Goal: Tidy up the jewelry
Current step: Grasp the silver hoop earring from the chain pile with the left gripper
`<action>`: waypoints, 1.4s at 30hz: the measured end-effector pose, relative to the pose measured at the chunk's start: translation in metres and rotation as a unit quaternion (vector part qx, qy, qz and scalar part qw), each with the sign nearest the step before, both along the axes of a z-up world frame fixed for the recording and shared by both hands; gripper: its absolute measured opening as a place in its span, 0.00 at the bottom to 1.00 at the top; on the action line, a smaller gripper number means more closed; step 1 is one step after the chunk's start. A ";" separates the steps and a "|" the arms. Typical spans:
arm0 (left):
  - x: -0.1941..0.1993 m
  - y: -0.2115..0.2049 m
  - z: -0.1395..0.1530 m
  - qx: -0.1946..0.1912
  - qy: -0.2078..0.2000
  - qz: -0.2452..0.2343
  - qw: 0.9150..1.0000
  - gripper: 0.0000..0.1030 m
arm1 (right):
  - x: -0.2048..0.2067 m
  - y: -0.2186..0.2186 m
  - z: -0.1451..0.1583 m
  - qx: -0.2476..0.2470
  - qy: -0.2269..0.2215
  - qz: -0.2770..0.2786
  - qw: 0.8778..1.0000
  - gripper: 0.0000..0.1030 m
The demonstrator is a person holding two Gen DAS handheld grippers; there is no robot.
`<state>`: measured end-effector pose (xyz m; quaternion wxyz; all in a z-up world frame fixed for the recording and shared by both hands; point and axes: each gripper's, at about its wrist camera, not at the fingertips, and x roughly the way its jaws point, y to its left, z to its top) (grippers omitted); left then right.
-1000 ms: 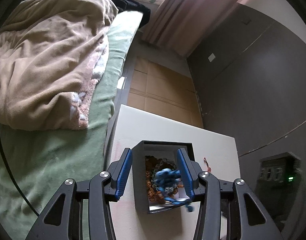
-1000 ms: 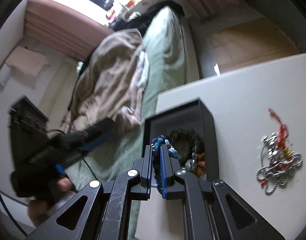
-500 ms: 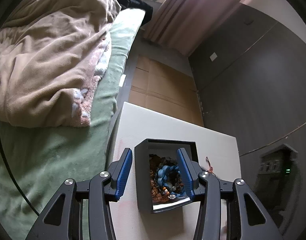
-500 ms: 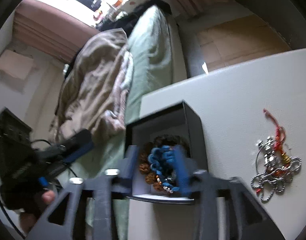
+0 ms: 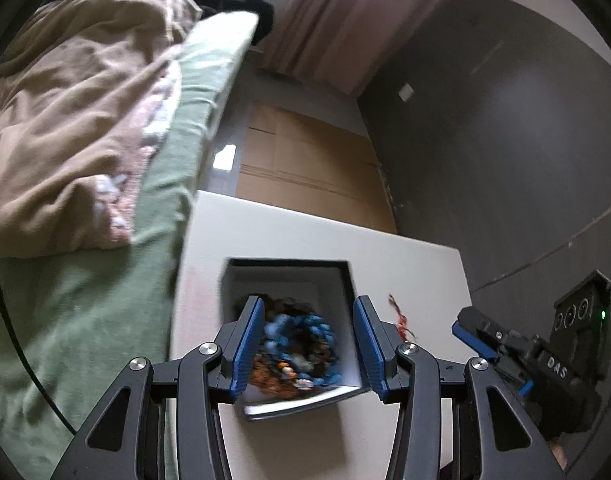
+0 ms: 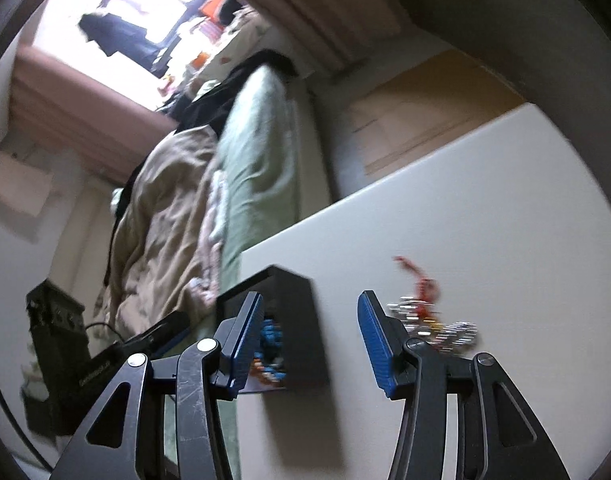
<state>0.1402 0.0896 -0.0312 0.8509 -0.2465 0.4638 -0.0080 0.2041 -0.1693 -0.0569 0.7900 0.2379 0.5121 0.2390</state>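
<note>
A black jewelry box (image 5: 289, 280) with a white inside stands on the white table (image 5: 305, 232). A blue bead bracelet (image 5: 301, 332) lies in it on top of brown beads. My left gripper (image 5: 308, 344) is open, its fingers on either side of the box. My right gripper (image 6: 310, 340) is open and empty above the table, with the box (image 6: 301, 320) by its left finger. A silver chain with red cord (image 6: 429, 316) lies on the table behind the right finger; its red end shows in the left wrist view (image 5: 401, 320).
A bed with a green sheet (image 5: 105, 280) and a beige blanket (image 5: 65, 120) runs along the table's left side. Flat cardboard (image 5: 305, 160) lies on the floor beyond the table. A dark wall (image 5: 505, 140) stands to the right.
My right gripper let go of the blue bracelet into the box, opened, and pulled back to the right. My left gripper moved closer over the box.
</note>
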 end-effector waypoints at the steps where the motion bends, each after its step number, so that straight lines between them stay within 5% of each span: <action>1: 0.001 -0.006 0.000 0.001 0.000 -0.006 1.000 0.46 | 0.000 -0.005 -0.001 -0.006 0.004 -0.006 1.000 0.48; 11: 0.014 -0.073 -0.004 0.015 0.002 -0.075 0.997 0.46 | 0.006 -0.057 -0.016 -0.013 0.055 -0.042 0.998 0.48; 20: 0.040 -0.143 -0.021 0.069 0.051 -0.132 0.987 0.46 | 0.010 -0.101 -0.017 0.017 0.072 -0.082 0.994 0.48; 35: 0.074 -0.183 -0.064 0.168 0.136 -0.128 0.968 0.46 | 0.006 -0.153 -0.009 0.072 0.067 -0.133 0.986 0.49; 42: 0.084 -0.186 -0.076 0.162 0.146 -0.117 0.969 0.53 | 0.004 -0.166 -0.008 0.089 0.066 -0.145 0.983 0.49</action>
